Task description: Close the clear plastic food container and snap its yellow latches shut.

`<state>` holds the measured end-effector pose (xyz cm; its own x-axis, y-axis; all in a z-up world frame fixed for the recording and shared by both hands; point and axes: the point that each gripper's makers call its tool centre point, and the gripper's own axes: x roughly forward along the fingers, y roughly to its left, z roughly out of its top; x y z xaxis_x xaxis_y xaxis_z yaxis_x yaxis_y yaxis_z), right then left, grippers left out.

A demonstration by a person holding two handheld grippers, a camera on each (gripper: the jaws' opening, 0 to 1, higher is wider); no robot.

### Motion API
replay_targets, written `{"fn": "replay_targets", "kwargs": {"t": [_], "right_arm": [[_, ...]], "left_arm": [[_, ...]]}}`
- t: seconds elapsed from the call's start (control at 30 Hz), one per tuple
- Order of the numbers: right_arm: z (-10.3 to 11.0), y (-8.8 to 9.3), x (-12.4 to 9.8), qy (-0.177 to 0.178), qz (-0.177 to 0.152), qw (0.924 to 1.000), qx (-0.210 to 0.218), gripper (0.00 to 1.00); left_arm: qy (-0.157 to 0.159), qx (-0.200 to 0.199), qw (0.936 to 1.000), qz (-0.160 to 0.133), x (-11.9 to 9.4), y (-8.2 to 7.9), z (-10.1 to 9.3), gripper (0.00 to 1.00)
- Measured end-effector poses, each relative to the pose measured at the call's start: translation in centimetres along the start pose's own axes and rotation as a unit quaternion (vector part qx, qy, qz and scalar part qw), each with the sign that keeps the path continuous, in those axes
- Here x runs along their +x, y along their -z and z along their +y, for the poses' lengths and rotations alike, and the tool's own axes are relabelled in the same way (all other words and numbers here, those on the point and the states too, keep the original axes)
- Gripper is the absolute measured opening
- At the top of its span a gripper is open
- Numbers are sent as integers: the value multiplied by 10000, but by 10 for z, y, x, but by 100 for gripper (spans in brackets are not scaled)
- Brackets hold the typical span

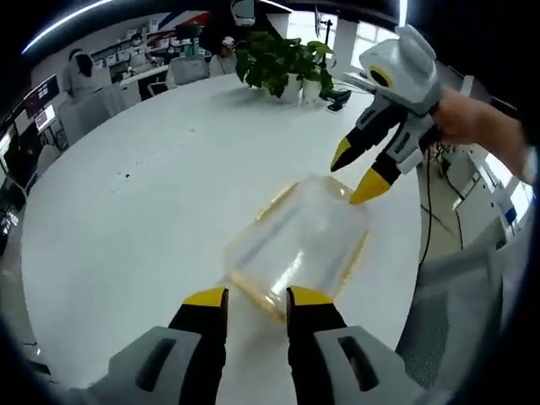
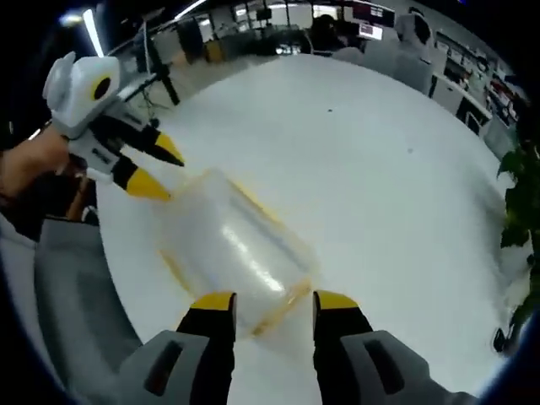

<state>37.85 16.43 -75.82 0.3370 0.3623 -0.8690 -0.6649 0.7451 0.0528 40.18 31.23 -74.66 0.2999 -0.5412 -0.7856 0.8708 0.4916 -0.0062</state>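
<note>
Clear container [image 1: 297, 243] on white counter [image 1: 152, 186]; left gripper [image 1: 256, 297] and right gripper [image 2: 274, 302] flank it, jaws released; left gripper view adds a potted plant [image 1: 283, 61].

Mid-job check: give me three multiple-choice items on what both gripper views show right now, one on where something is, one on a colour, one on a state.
1. Where does the clear plastic food container with yellow latches sit?
A. on the round white table
B. on a chair
C. lifted in the air

2. What colour are the tips of the left gripper?
A. red
B. yellow
C. green

3. How do the jaws of the right gripper stand?
A. clamped on the container
B. shut on nothing
C. open, at the container's near end

Answers: 1 A, the container rests flat on the tabletop in both views. 2 B, both tips are yellow over black. 3 C, a gap shows between the jaws with the container edge ahead of them.
</note>
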Motion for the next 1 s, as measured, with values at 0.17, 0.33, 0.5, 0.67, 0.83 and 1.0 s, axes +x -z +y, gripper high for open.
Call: {"fn": "replay_targets", "kwargs": {"t": [0.17,0.33,0.5,0.67,0.83,1.0], "right_arm": [[3,1,1,16,281,9974,-669,34],[7,-1,1,-38,397,9941,-1008,33],[9,-5,2,-81,456,9899,-1338,31],[12,-10,2,-152,499,9864,-1559,29],[14,-14,4,-200,438,9837,-1734,26],[15,-17,8,-257,414,9829,-1778,25]], "left_arm": [[75,446,9988,172,1,-1,-3,25],[211,849,9959,212,0,-6,-8,26],[422,1292,9906,134,1,-12,-16,24],[555,1761,9827,113,5,-16,-23,24],[648,1955,9784,161,10,-17,-28,21],[687,1992,9774,149,14,-21,-30,21]]}}
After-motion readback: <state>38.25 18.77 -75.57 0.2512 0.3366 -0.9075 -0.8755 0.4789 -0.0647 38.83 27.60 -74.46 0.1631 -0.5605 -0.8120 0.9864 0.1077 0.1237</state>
